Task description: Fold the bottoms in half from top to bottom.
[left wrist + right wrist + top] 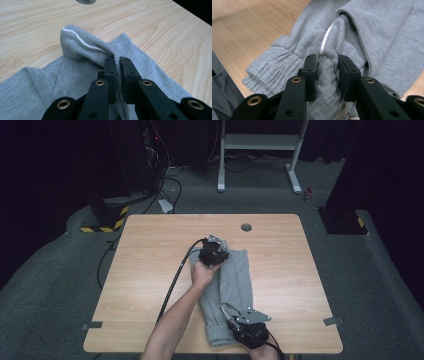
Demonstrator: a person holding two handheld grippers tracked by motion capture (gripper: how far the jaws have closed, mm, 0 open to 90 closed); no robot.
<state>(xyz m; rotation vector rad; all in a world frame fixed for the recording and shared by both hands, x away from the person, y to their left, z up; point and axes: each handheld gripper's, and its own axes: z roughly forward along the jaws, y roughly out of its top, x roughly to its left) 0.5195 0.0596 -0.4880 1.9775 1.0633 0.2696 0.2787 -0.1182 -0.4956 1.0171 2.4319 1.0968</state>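
A grey folded garment (235,280) lies lengthwise in the middle of the wooden table (150,250). At its far end, my left gripper (216,254) is held by a hand. In the left gripper view its jaws (117,60) are shut on a raised fold of the grey fabric (75,72), edged with white trim (82,42). My right gripper (230,312) is at the garment's near end. There a bunch of grey cloth (387,37) fills the gap between its jaws (328,58), next to a white cord (325,41) and a ribbed cuff (267,70).
A round cable hole (246,227) sits near the table's far edge. The left gripper's black cable (175,280) runs across the table towards the near left. Bare wood lies on both sides of the garment. A white frame (260,142) stands on the floor behind.
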